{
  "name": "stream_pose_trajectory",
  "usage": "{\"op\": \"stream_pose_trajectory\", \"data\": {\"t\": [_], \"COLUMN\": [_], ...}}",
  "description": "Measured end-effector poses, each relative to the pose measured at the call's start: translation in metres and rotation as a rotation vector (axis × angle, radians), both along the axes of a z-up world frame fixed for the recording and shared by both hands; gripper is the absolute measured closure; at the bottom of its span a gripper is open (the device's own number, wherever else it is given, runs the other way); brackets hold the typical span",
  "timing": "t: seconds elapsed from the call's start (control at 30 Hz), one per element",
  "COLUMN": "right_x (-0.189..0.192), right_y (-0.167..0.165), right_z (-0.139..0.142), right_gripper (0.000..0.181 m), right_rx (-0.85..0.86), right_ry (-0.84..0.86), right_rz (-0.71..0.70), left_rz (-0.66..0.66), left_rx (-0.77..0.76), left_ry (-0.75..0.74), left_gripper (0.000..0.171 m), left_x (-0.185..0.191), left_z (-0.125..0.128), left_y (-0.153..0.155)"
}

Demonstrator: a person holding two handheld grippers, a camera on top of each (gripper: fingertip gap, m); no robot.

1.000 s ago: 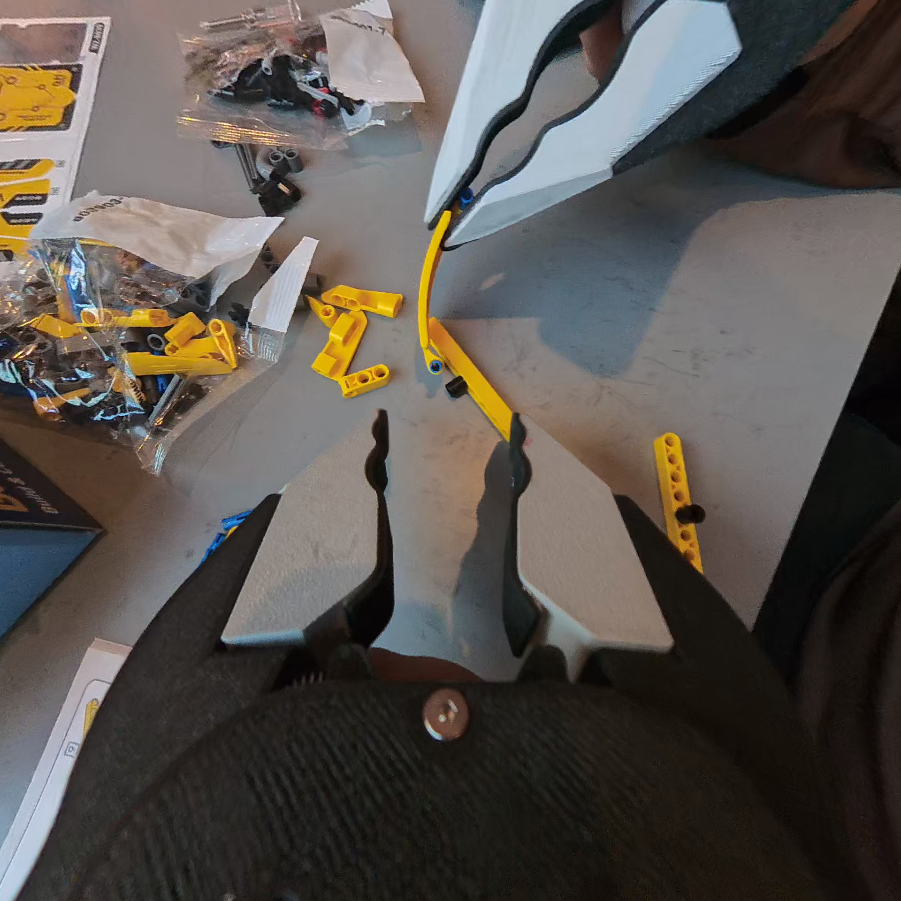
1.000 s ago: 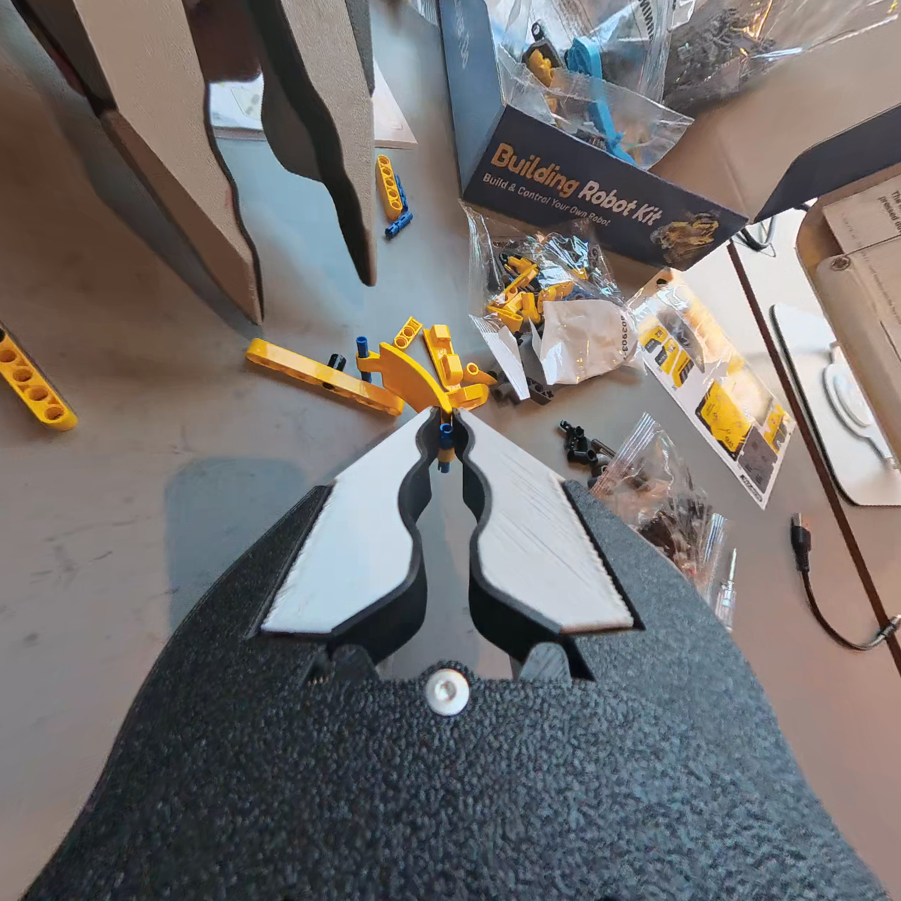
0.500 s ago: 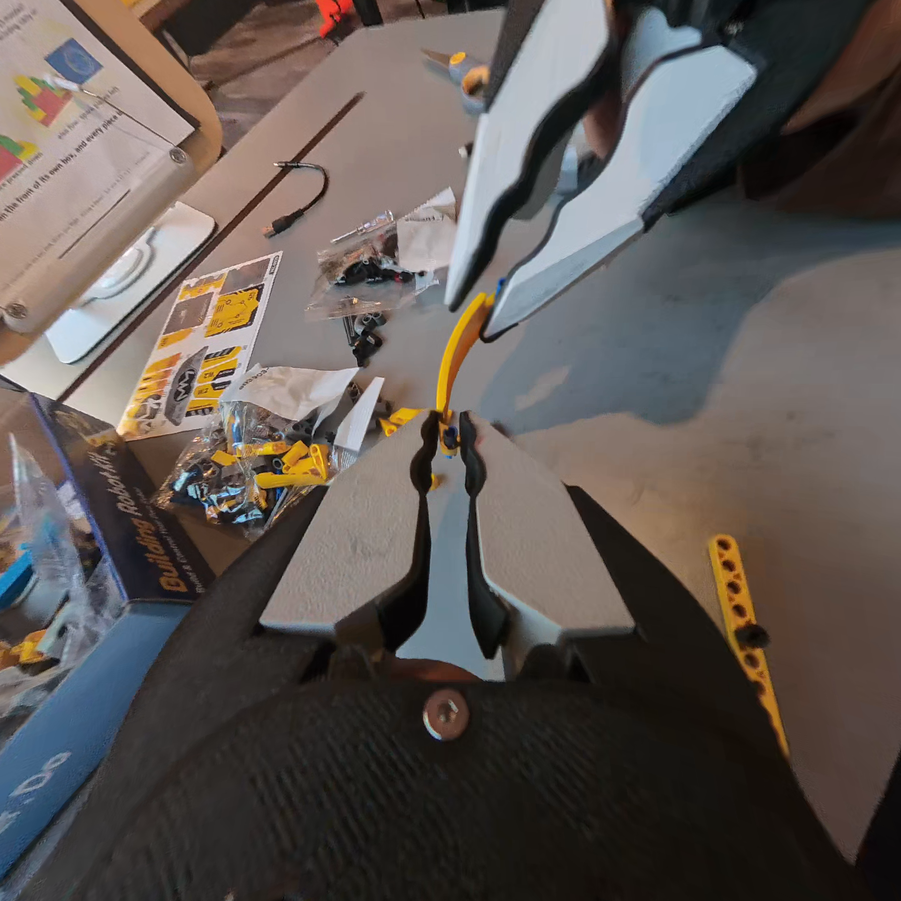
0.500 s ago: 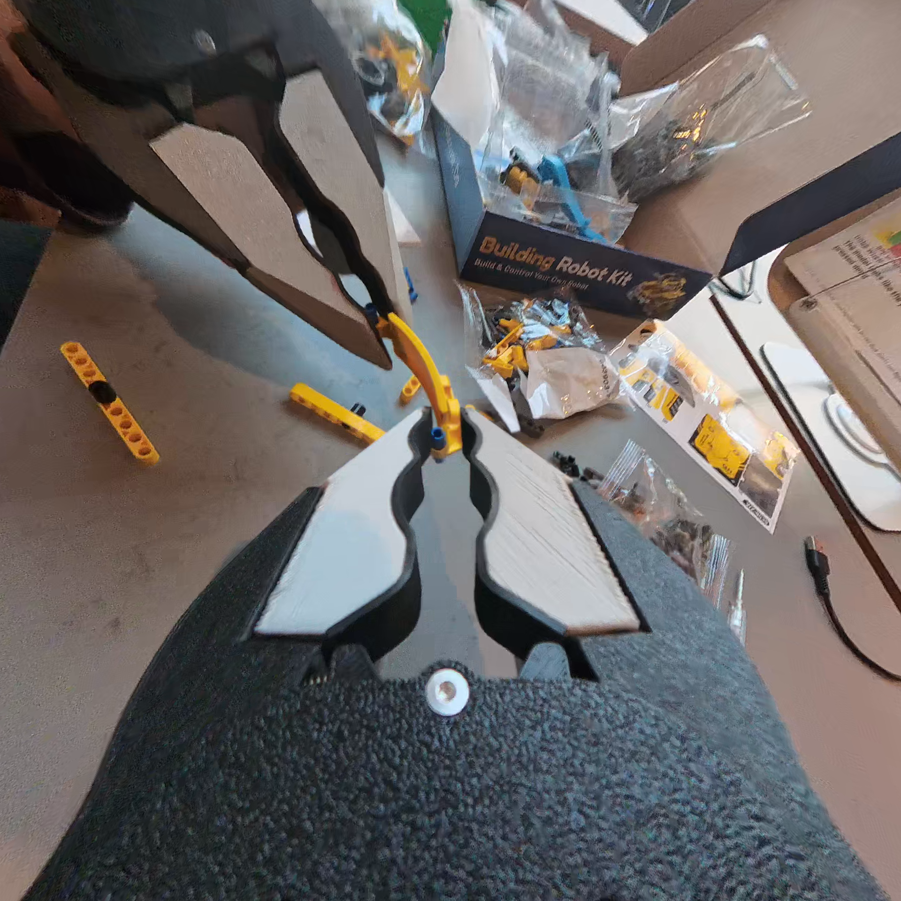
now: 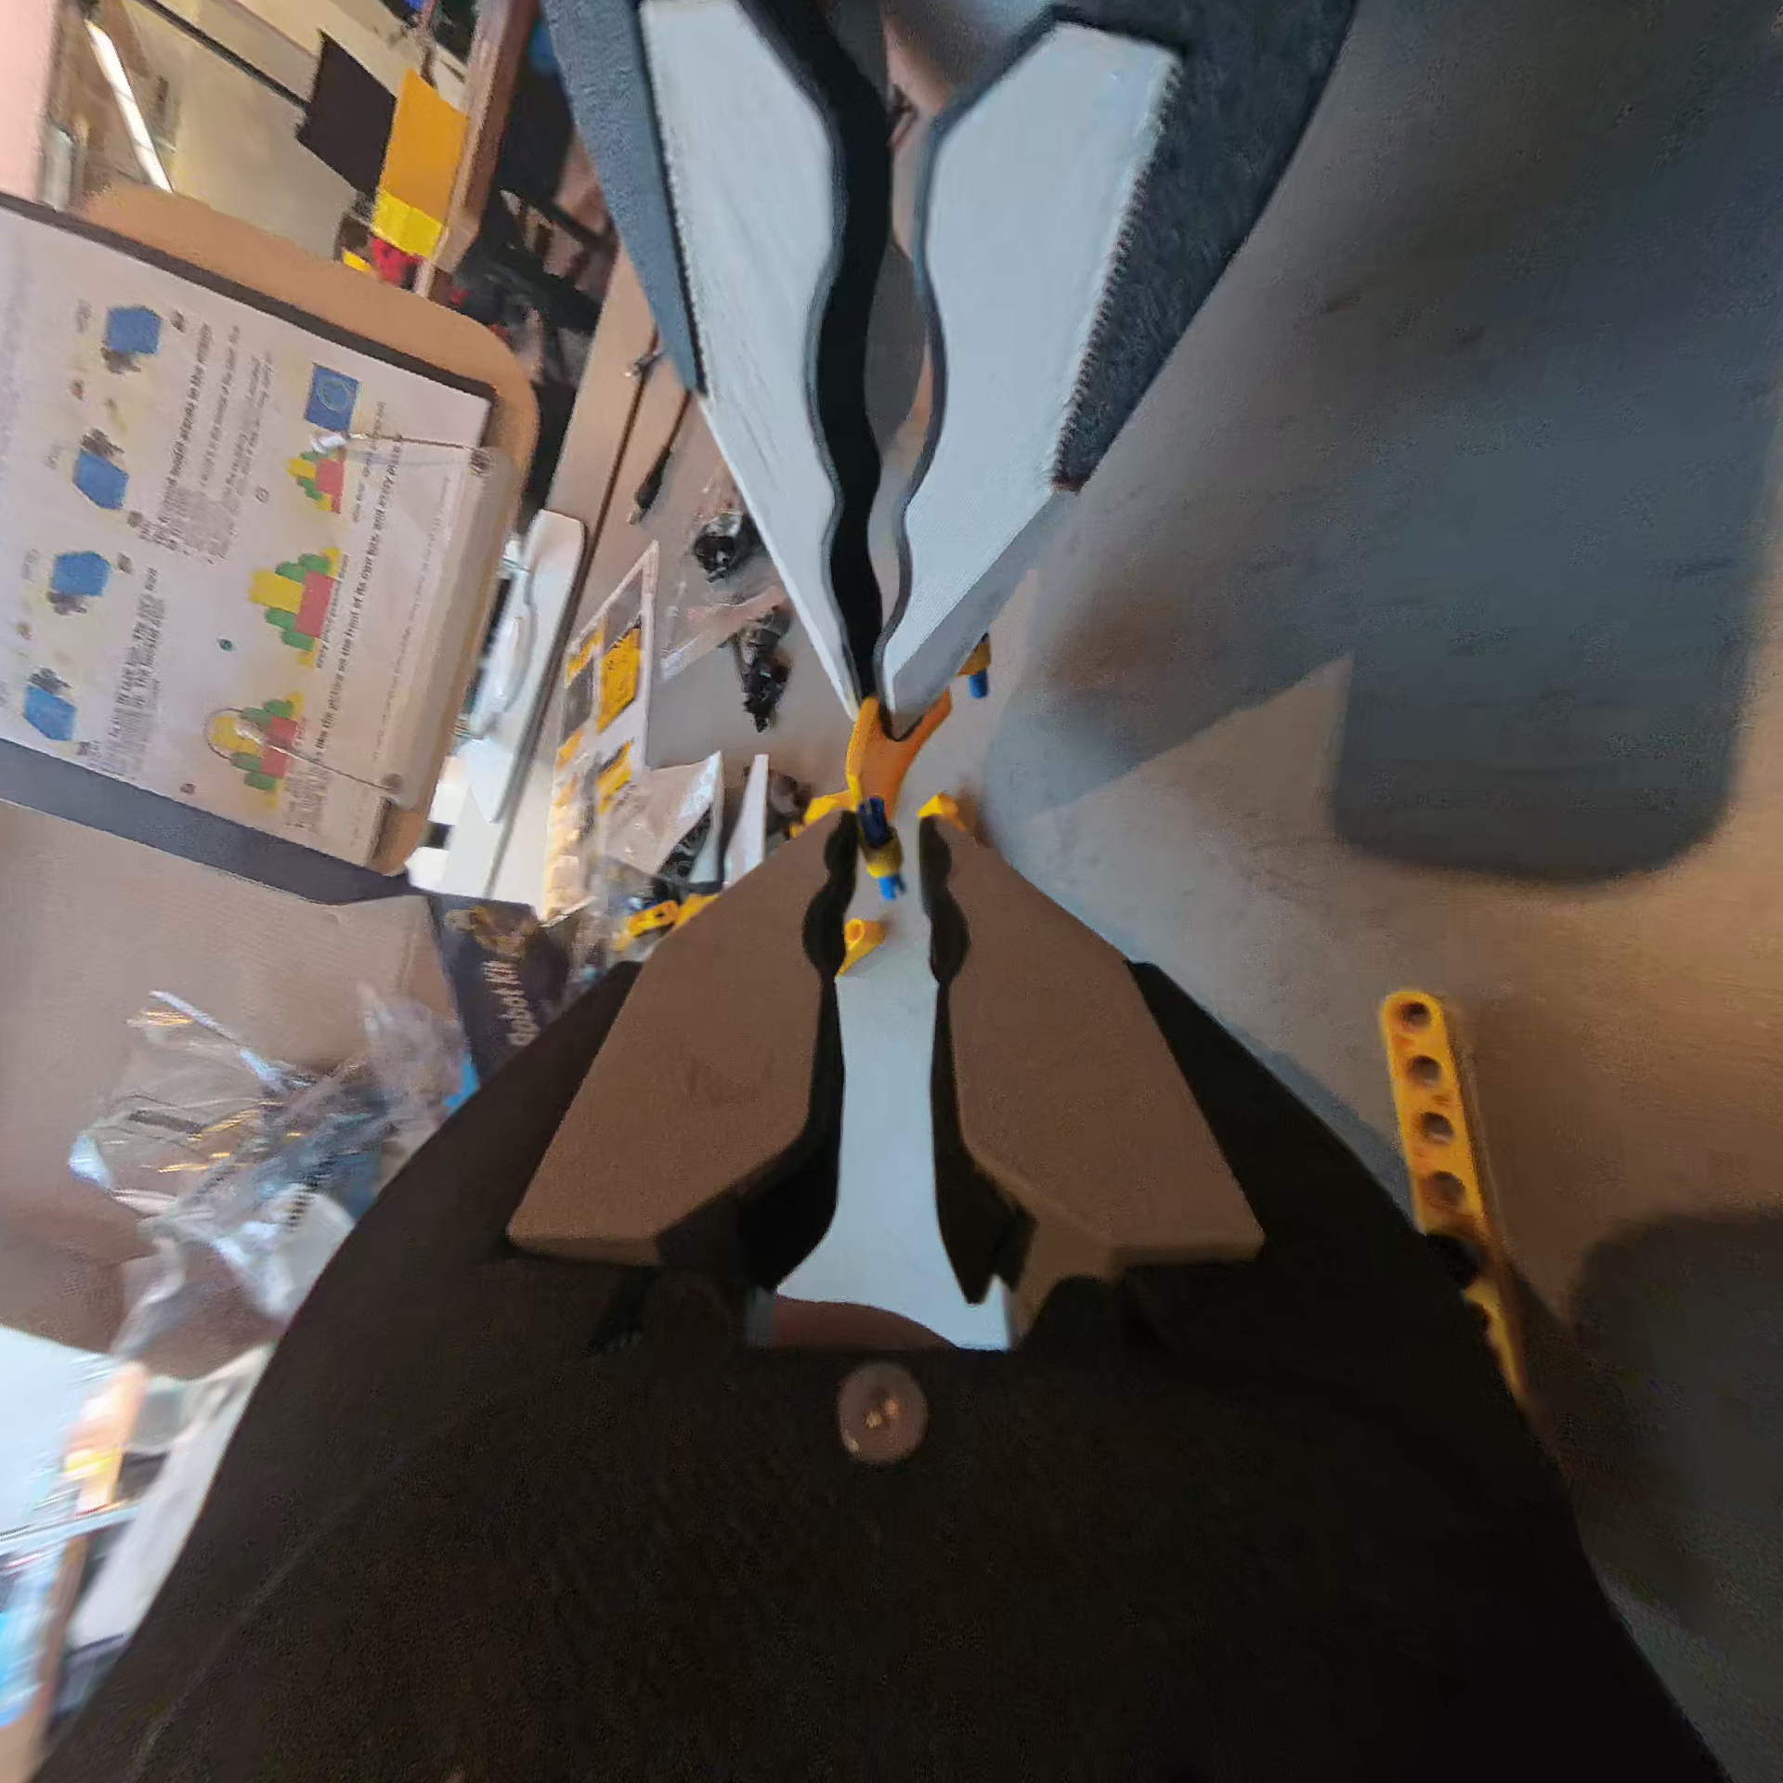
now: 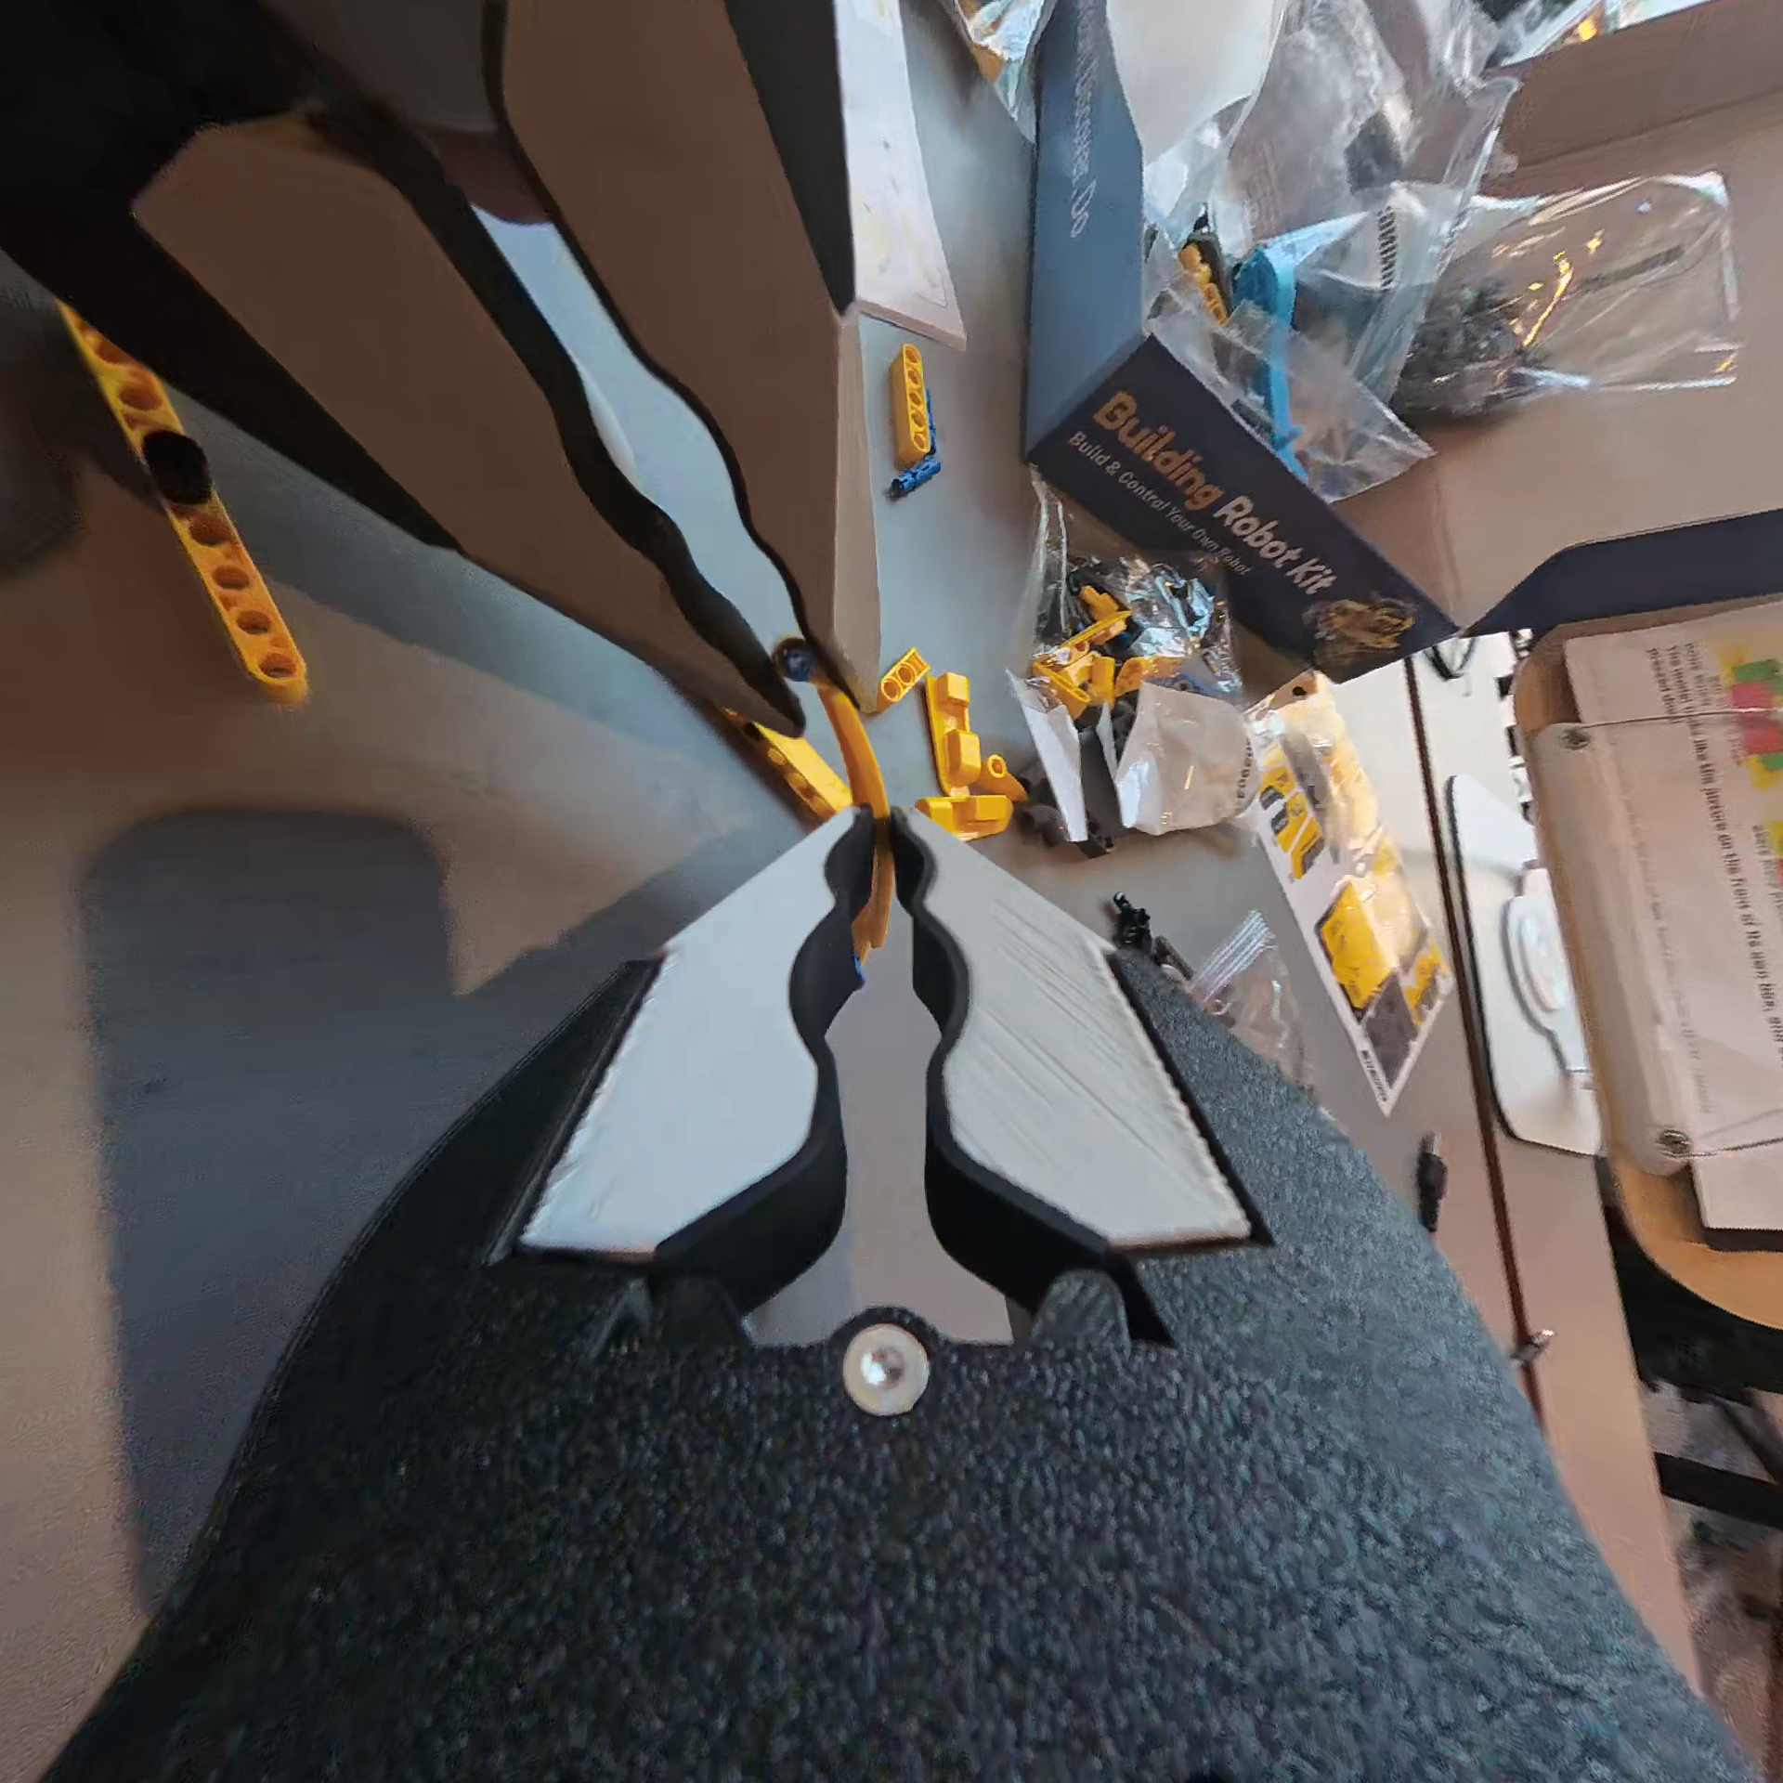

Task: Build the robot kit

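Note:
Both grippers hold a yellow curved piece (image 6: 859, 762) between them above the grey table (image 6: 482, 868). My right gripper (image 6: 876, 825) is shut on one end, with the strip running back between its black pads. My left gripper (image 5: 883, 839) is shut on the other end, which carries a blue pin (image 5: 873, 820). In the right wrist view the left gripper (image 6: 825, 704) comes in from the upper left. In the left wrist view the right gripper (image 5: 873, 690) comes down from above onto the piece (image 5: 883, 762). The left view is blurred.
A long yellow beam with a black pin (image 5: 1438, 1138) lies apart on the table and shows in the right wrist view (image 6: 207, 521). Loose yellow pieces (image 6: 965, 762), bags of parts (image 6: 1129, 714), a dark blue box (image 6: 1225, 502) and a sticker sheet (image 6: 1351, 926) lie beyond. A picture board (image 5: 222, 540) stands at the left. My left and right fingertips are right by each other.
A second ago my left gripper was open over the table. It closed on the curved piece's free end, and both grippers lifted and turned the piece. The straight beam stayed on the table.

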State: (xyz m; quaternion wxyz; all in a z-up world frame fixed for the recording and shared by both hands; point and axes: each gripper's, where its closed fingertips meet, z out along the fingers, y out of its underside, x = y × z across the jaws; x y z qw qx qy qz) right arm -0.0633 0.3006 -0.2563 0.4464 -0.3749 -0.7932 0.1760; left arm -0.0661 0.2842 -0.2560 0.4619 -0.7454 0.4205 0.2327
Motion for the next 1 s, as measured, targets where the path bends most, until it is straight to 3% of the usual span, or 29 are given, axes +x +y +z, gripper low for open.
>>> {"op": "stream_pose_trajectory", "data": {"t": [0.17,0.27,0.37,0.6,0.83,0.93,1.0], "right_x": [0.003,0.005,0.012,0.026,0.025,0.024,0.023], "right_y": [0.003,-0.004,-0.003,0.018,0.062,0.063,0.047], "right_z": [-0.014,-0.026,-0.030,-0.025,-0.028,-0.020,-0.014], "right_gripper": [0.178,0.174,0.163,0.154,0.165,0.167,0.157], "right_rx": [0.194,0.231,0.183,-0.043,-0.027,-0.197,-0.409], "right_ry": [-0.039,-0.084,-0.126,-0.141,-0.144,-0.113,-0.111], "right_rz": [0.032,0.074,0.063,-0.072,-0.315,-0.366,-0.332], "left_rz": [0.054,0.130,0.127,0.060,0.031,0.024,-0.039], "left_rx": [-0.287,-0.364,-0.472,-0.549,-0.507,-0.454,-0.464], "left_ry": [-0.394,-0.500,-0.569,-0.639,-0.640,-0.548,-0.484], "left_gripper": [0.128,0.132,0.135,0.142,0.141,0.119,0.100], "left_x": [-0.010,-0.029,-0.026,-0.001,-0.003,-0.017,-0.017], "left_z": [-0.008,-0.017,-0.032,-0.041,-0.029,-0.023,-0.024], "left_y": [-0.022,-0.025,-0.033,-0.038,-0.029,-0.019,-0.018]}}
